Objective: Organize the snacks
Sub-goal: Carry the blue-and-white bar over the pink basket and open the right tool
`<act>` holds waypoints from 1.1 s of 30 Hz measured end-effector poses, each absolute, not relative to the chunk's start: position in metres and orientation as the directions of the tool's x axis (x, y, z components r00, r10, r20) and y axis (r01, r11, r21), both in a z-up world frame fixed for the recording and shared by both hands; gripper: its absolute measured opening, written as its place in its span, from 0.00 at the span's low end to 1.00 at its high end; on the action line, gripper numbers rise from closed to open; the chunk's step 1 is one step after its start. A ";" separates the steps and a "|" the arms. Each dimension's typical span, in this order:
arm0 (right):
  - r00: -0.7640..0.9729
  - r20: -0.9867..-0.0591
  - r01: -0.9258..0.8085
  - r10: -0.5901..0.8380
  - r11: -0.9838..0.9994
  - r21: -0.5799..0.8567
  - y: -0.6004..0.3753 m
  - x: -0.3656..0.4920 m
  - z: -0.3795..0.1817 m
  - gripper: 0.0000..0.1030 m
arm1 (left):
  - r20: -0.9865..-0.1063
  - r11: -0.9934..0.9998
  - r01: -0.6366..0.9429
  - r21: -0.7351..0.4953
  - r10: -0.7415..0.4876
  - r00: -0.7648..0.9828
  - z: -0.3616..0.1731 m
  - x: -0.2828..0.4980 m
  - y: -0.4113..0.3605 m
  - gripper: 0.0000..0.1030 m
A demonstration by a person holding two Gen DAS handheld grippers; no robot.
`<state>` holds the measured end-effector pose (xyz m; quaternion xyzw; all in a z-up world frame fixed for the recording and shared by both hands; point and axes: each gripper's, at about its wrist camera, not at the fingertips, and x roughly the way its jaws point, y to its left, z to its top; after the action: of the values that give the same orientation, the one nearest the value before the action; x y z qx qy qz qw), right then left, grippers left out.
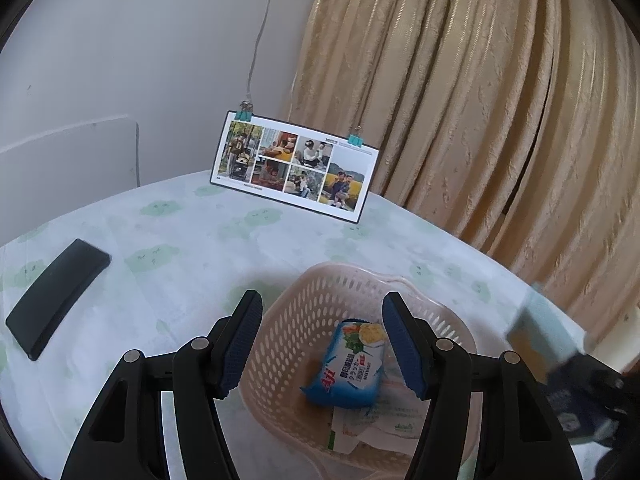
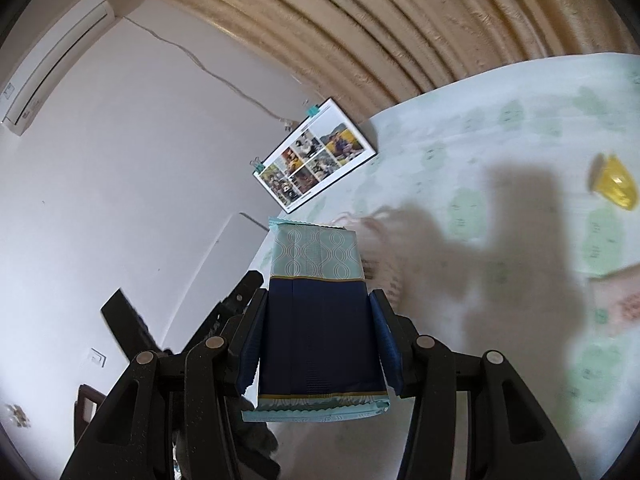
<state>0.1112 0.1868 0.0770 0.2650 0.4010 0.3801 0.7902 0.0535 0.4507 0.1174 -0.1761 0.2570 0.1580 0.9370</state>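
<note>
A pink perforated basket (image 1: 296,320) stands on the table just under my left gripper (image 1: 322,340). That gripper is open, its blue pads hanging above the basket's rim on either side. Inside lie a blue cracker packet (image 1: 348,368) and some pale green and white packets (image 1: 384,420). My right gripper (image 2: 316,344) is shut on a navy and light teal snack packet (image 2: 316,304), held tilted above the table. The same packet shows blurred at the right edge of the left wrist view, teal snack packet (image 1: 548,332). A yellow wrapped snack (image 2: 614,182) lies far right on the cloth.
The table wears a white cloth with green prints (image 1: 192,248). A black flat case (image 1: 56,296) lies at the left. A photo card (image 1: 294,166) with binder clips leans at the back. Beige curtains (image 1: 480,100) hang behind. A pink thing (image 2: 620,300) sits blurred at the right.
</note>
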 end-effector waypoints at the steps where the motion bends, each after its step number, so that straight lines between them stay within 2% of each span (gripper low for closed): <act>1: 0.382 -0.434 -0.387 0.816 0.568 0.727 0.193 0.113 0.076 0.46 | -0.537 0.883 -0.393 -0.256 0.208 0.818 0.117 0.053 0.453 0.61; 8: 0.354 -0.448 -0.367 0.821 0.562 0.741 0.228 0.125 0.067 0.47 | -0.535 0.861 -0.416 -0.294 0.212 0.818 0.116 0.048 0.463 0.61; 17: 0.366 -0.444 -0.324 0.818 0.559 0.763 0.231 0.131 0.059 0.58 | -0.542 0.857 -0.411 -0.312 0.195 0.818 0.115 0.048 0.466 0.61; 22: 0.380 -0.444 -0.350 0.811 0.570 0.743 0.228 0.126 0.063 0.59 | -0.545 0.860 -0.410 -0.305 0.195 0.815 0.114 0.049 0.465 0.61; 33: 0.444 -0.515 -0.322 0.733 0.667 0.672 0.192 0.113 0.052 0.58 | -0.550 0.878 -0.396 -0.268 0.198 0.811 0.113 0.053 0.453 0.61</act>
<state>0.1129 0.1923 0.0524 0.2474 0.4157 0.3244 0.8129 0.0530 0.4535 0.1125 -0.1886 0.2625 0.1594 0.9328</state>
